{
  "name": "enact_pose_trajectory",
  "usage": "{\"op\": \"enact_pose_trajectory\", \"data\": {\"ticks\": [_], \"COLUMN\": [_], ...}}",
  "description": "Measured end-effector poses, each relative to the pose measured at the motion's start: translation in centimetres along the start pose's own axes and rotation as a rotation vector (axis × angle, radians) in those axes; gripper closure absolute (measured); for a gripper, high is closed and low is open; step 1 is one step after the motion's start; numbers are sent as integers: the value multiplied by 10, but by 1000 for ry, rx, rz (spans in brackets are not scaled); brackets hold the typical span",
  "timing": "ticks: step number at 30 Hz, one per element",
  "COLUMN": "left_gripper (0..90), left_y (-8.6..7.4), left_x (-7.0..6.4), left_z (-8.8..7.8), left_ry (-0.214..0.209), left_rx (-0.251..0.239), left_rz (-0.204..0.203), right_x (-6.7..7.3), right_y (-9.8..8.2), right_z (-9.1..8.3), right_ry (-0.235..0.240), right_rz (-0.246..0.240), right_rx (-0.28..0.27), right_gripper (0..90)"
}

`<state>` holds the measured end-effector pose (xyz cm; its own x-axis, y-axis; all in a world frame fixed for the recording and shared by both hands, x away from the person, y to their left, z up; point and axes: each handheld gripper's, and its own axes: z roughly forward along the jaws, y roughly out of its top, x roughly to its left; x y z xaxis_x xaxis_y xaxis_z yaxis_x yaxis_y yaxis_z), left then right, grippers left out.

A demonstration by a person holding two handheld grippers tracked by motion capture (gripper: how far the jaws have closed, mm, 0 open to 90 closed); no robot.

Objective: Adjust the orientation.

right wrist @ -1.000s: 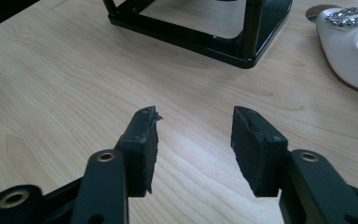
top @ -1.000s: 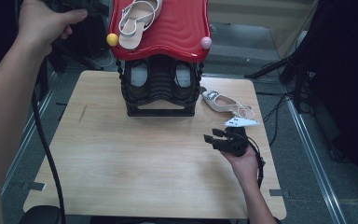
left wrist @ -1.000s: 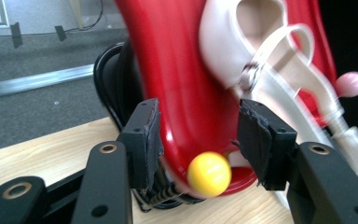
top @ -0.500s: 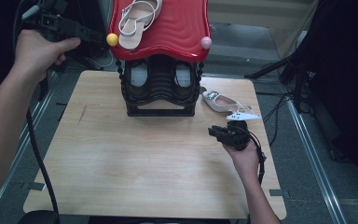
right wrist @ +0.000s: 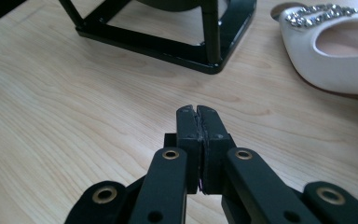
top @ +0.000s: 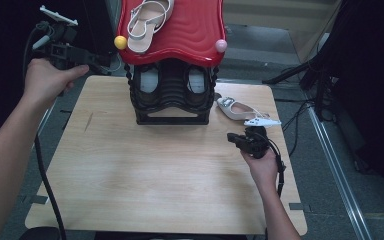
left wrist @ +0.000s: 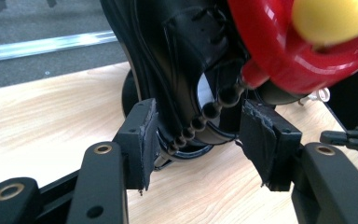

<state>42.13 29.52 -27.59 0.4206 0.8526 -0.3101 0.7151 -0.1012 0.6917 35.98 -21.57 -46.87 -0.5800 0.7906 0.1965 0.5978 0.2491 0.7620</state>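
Left gripper [left wrist: 196, 140] open beside rack [top: 172, 95]. Right gripper [right wrist: 197, 114] closed, empty; its jaws just closed. White shoe [top: 237, 109], far right: light, stiff; grip the heel rim.

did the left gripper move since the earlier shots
Yes. In the high view the left gripper has come down from the top left corner and now sits beside the red rack top, its jaws open near the yellow ball.

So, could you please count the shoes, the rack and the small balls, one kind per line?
Shoes: 2, a beige sandal on the rack's top and a white shoe on the table.
Shoe rack: 1
Small balls: 2, yellow ball and pink ball.
Total: 5
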Motion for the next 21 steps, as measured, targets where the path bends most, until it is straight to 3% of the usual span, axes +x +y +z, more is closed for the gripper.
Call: {"op": "enact_pose_trajectory", "data": {"ticks": [4,11,18,21], "left_gripper": [470,471,476,478], "left_y": [-10,-31,-51,-60], "left_x": [0,0,-1,-2], "left_z": [7,22,36,40], "left_ry": [-3,-3,-31,-13], "left_rx": [4,31,43,45], "left_rz": [1,7,-8,-4], "right_x": [-5,-11,-19,-23], "right_y": [0,3,5,8], "right_z": [0,3,7,7], "right_ry": [4,-19,-30,-20], "right_rz": [26,21,35,51], "right_rx": [-4,-9,13,12], "right_gripper": [900,900,900,900]}}
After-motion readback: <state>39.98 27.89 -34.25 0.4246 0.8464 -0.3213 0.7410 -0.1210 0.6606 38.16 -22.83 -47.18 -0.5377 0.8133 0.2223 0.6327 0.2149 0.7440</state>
